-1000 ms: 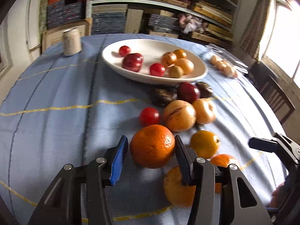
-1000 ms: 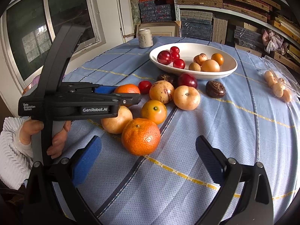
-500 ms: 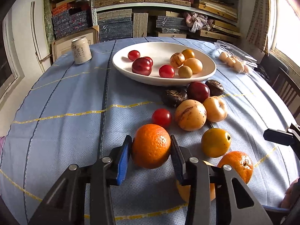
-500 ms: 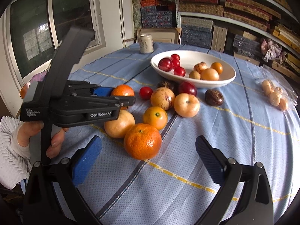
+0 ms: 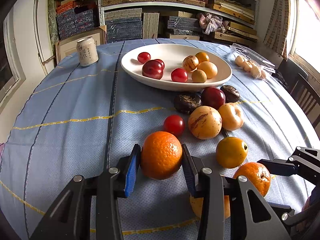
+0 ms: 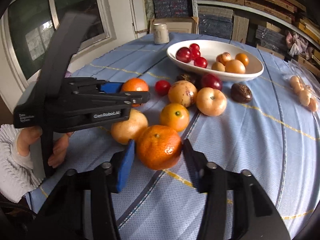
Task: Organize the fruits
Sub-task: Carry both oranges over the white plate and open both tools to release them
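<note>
An orange (image 5: pixel 161 155) is gripped between the two pads of the left gripper (image 5: pixel 161 161), both pads pressed against its sides, down on the blue tablecloth (image 5: pixel 70 104). The gap there has narrowed within the last second, and the fruit is now squeezed from both sides. Seen from the right wrist, that same tool is held by a hand (image 6: pixel 58 150) in a white ribbed sleeve (image 6: pixel 12 172).

Over on the other side, a mandarin (image 6: pixel 159 147) with its stem end up is bracketed by the right gripper (image 6: pixel 159 150). Its jaws have just been closing hard from nearly full width, and the mandarin is between them; the right-hand pad is touching the peel, and the blue pad (image 6: pixel 125 165) is right against it too, so a grip is taken here. A pale yellow fruit (image 6: pixel 129 129) is lying just behind the blue pad, and a small yellow-orange fruit (image 6: pixel 174 117) just beyond the mandarin.

Further back, a white bowl (image 5: pixel 224 80) is loaded with red plums and yellow fruits. In front of it a loose cluster is left on the cloth: a cherry tomato (image 5: pixel 174 125), a speckled yellow fruit (image 5: pixel 205 122), a dark red plum (image 5: pixel 213 98), two dark brown fruits. A can (image 5: pixel 87 51) is standing upright near the far edge, and a clear bag of small pale fruits (image 5: pixel 250 68) is lying at the far right.
</note>
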